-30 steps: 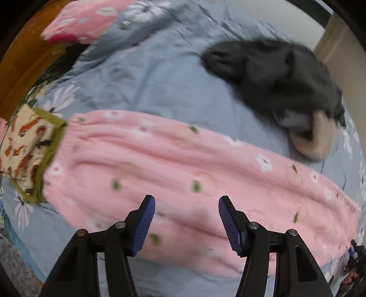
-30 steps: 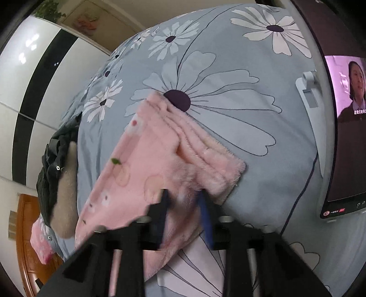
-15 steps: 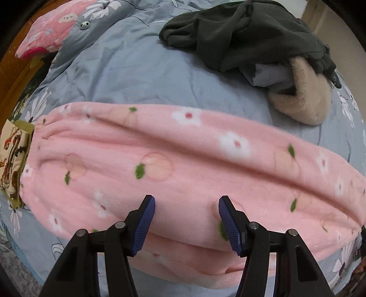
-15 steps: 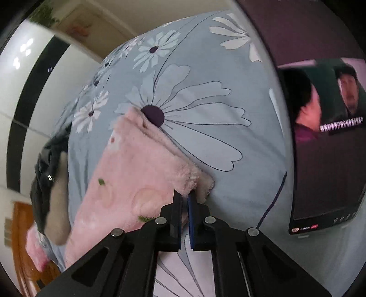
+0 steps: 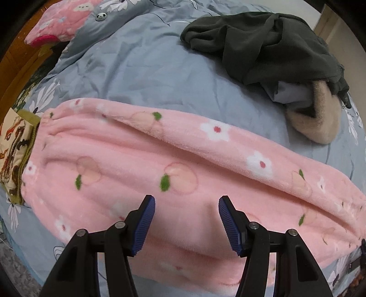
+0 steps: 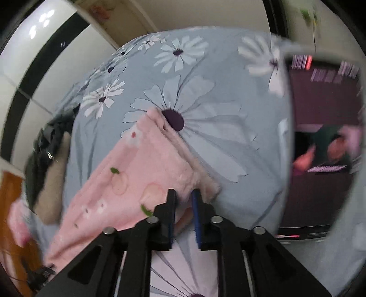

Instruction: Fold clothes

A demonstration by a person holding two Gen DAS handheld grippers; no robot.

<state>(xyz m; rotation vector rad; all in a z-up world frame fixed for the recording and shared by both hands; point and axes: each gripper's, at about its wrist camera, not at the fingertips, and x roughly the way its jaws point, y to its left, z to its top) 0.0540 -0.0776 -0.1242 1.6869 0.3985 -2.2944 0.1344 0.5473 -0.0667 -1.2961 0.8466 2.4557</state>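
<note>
Two tools show, one in each view. The left tool (image 5: 186,205) stands wide apart, its blue ribbed pads (image 5: 144,225) held just above the pink fleece garment (image 5: 183,169) and gripping nothing. That garment, printed with peaches, green leaves and white flowers, lies stretched across the bed (image 5: 141,68) directly ahead of this tool, running from far left to far right of it, with long folds along its length. Beyond it, ahead and to the right of the left tool, a dark grey garment (image 5: 263,45) lies in a heap, with a beige fleecy lining (image 5: 318,123) showing at its near edge. To the far left of this tool a patterned cloth with an olive border (image 5: 16,155) touches the end of the pink garment. Ahead and to the left, a pink pillow (image 5: 61,20) rests near the bed's far edge.

The right tool (image 6: 184,198) is nearly closed, with only a narrow gap, and the fluffy corner of the pink fleece garment (image 6: 137,173) sits between its fingers; whether it is actually pinched is hard to tell through the blur. From that corner the garment runs away to the left of this tool over the daisy-print bedcover (image 6: 217,102). To the right of the right tool a lit screen (image 6: 324,148) stands beside the bed, blurred. The dark heap (image 6: 45,146) lies far to the left.
</note>
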